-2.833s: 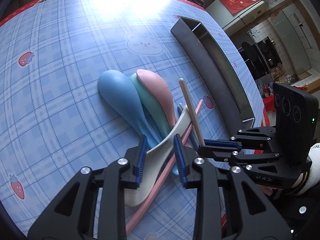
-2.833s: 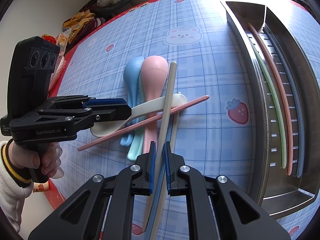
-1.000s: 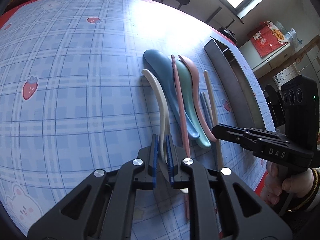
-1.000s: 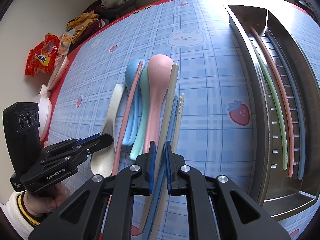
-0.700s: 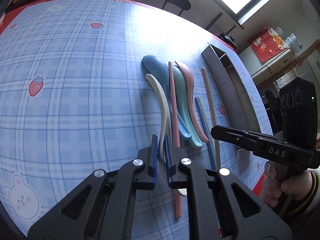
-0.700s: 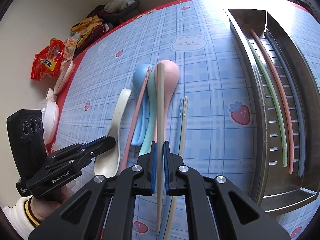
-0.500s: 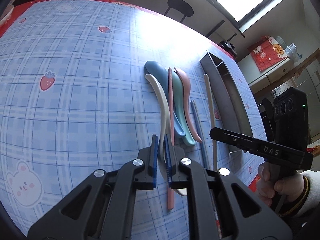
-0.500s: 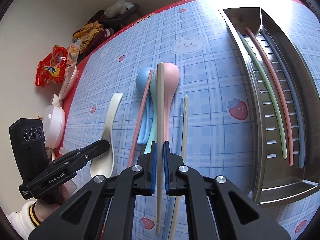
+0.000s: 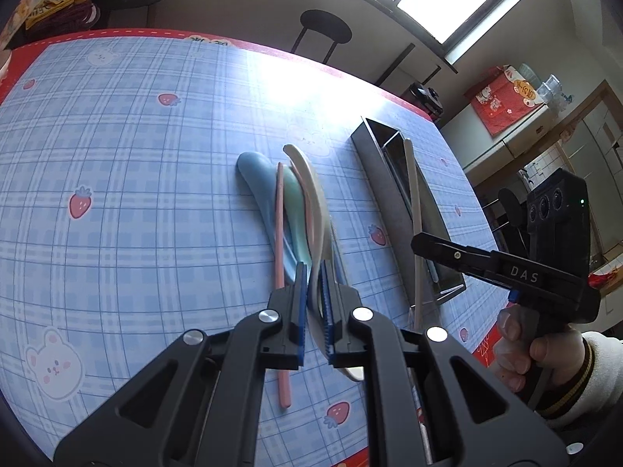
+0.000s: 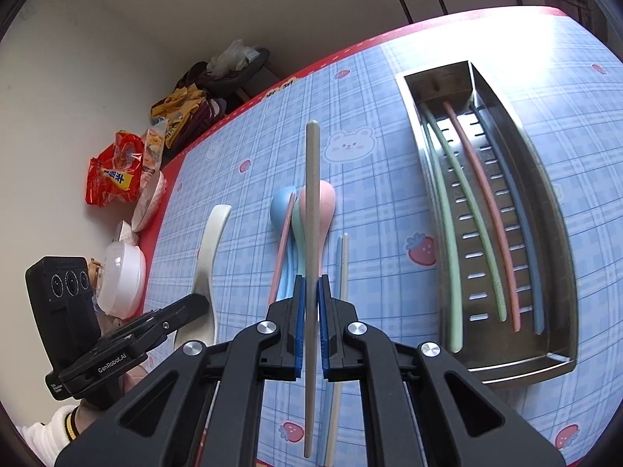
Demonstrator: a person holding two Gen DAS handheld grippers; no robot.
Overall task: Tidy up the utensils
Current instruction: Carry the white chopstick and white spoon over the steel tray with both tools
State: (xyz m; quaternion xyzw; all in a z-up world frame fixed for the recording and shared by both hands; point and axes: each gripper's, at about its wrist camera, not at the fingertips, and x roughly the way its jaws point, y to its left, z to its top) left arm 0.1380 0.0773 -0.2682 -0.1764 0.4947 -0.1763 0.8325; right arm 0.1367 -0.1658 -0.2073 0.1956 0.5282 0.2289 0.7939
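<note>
My left gripper (image 9: 313, 292) is shut on the handle of a cream spoon (image 9: 311, 186), which hangs tilted above the blue plaid table. Below it lie a blue spoon (image 9: 253, 175), a green spoon (image 9: 294, 202) and a pink chopstick (image 9: 278, 233). My right gripper (image 10: 309, 299) is shut on a beige chopstick (image 10: 312, 194), held in the air over the pink spoon (image 10: 327, 198). The steel tray (image 10: 521, 369) to the right holds a green, a pink and a blue chopstick. In the right wrist view the left gripper (image 10: 196, 305) carries the cream spoon (image 10: 212, 249) at the left.
A blue and a cream chopstick (image 10: 342, 264) lie side by side on the table between the spoons and the tray. Snack bags (image 10: 117, 175) and white bowls (image 10: 120, 276) crowd the left table edge. A black stool (image 9: 325, 31) stands beyond the far edge.
Both grippers have risen. The cream spoon has come up off the table and swung over the other spoons; the beige chopstick has lifted clear and now points further up the table.
</note>
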